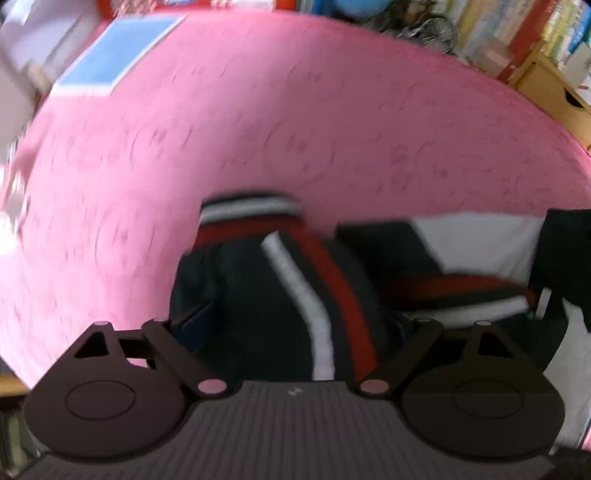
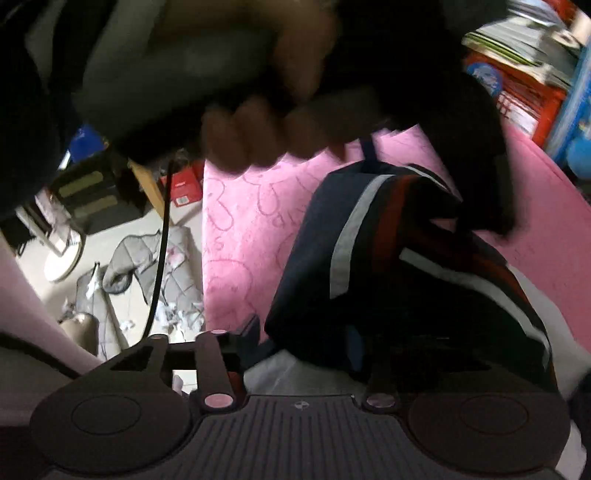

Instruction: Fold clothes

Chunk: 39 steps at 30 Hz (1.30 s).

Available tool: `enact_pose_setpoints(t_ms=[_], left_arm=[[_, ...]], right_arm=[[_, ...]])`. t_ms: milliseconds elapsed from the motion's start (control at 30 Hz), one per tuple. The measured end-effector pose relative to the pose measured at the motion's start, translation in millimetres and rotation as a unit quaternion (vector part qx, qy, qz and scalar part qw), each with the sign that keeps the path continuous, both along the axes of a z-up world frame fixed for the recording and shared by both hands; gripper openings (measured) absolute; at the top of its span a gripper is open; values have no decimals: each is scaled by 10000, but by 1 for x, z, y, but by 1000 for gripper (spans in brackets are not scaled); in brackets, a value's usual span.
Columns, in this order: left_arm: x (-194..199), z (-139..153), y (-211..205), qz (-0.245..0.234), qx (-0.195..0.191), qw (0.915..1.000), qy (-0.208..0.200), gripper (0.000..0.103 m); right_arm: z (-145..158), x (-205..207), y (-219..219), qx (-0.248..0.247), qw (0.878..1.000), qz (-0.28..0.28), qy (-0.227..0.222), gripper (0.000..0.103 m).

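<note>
A navy garment with red and white stripes lies bunched on the pink bed cover, low in the left wrist view. My left gripper hovers over its near part with jaws wide and nothing between the pads, so it is open. In the right wrist view the same garment fills the centre and right. My right gripper sits at its near edge with jaws partly apart. Its left finger stands just clear of the cloth, while the right finger is lost in dark fabric. A person's hand on the other gripper's handle crosses the top.
A blue and white flat box lies at the bed's far left corner. Bookshelves and a wooden crate stand beyond the far edge. Grey cloth and scraps litter the floor left of the bed, and a black cable hangs there.
</note>
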<state>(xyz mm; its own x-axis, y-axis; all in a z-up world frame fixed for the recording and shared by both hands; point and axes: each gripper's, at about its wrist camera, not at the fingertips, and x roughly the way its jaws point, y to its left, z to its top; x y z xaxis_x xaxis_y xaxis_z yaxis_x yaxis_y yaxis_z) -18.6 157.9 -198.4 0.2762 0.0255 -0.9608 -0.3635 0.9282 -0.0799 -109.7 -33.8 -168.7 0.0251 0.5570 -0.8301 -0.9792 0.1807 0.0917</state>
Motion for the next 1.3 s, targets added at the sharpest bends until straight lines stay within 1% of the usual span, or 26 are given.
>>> enact_pose_setpoints(t_ms=[67,100,133,167,300,333,367,400,433,467,567,600,633,700,733,767,800,833,867,900,967,1033,1133,1200,1267,1300], left_arm=[[-20,2,13,207,-140,9997,-22,91],[-30,4,20,311,-172,9994,-25,95],[-40,5,25,392,-188,9991,2,98],[-49,4,28,449,-186,9988,62,101],[-77,0,35,602,-206,9976,272,100],[-82,4,35,671,-225,9973,202,99],[-86,13,35,734,-266,9969,13,94],[-91,25,36,780,-327,9961,-250,90],[-95,36,36,825,-387,9945,-513,90],[-96,44,38,864,-372,9932,-684,91],[-88,59,45,961,-86,9913,-901,103],[-85,63,47,993,10,9903,-973,103],[-76,63,46,927,203,9916,-883,103],[-49,40,36,535,561,9966,-263,103],[-37,27,30,329,698,9970,64,103],[-26,16,25,156,754,9966,307,92],[-19,6,24,60,662,9969,420,55],[-16,1,27,88,426,9980,450,34],[-14,3,35,283,145,9988,370,19],[-14,12,44,513,-21,9985,197,8],[-14,41,66,797,-169,9960,-377,6],[-17,79,91,1005,-260,9890,-1050,6],[-23,141,125,1357,13,9728,-1879,6],[-29,175,141,1498,214,9627,-2244,6],[-31,192,149,1532,393,9573,-2420,6],[-31,197,148,1514,494,9567,-2435,6]], right_arm=[[4,4,-11,-9,9997,-246,76,59],[7,7,-18,-15,9991,-403,122,60],[8,10,-26,-32,9981,-596,146,64],[8,14,-32,-70,9967,-801,105,70],[9,31,-54,-193,9858,-1661,-131,72],[11,37,-59,-205,9816,-1888,-179,72],[12,43,-65,-186,9766,-2131,-225,72],[14,49,-73,-139,9706,-2387,-279,73],[15,55,-81,-92,9642,-2629,-349,75],[17,59,-86,-63,9576,-2847,-441,78],[18,78,-97,-144,9372,-3416,-691,81],[17,82,-100,-181,9317,-3561,-690,81],[16,87,-104,-199,9267,-3695,-660,81],[14,95,-115,-194,9198,-3874,-585,81],[13,97,-116,-189,9168,-3950,-549,81],[11,100,-117,-184,9138,-4026,-513,81],[11,100,-118,-178,9116,-4078,-482,81],[12,100,-119,-176,9108,-4100,-460,81],[13,100,-120,-176,9103,-4111,-442,81],[14,100,-120,-190,9108,-4100,-449,81],[16,97,-121,-234,9116,-4062,-581,81],[17,96,-120,-261,9117,-4042,-692,81],[16,97,-121,-250,9115,-4048,-687,81],[16,98,-119,-229,9125,-4028,-683,81],[16,99,-116,-198,9149,-3970,-695,81],[17,99,-113,-165,9173,-3917,-692,81]])
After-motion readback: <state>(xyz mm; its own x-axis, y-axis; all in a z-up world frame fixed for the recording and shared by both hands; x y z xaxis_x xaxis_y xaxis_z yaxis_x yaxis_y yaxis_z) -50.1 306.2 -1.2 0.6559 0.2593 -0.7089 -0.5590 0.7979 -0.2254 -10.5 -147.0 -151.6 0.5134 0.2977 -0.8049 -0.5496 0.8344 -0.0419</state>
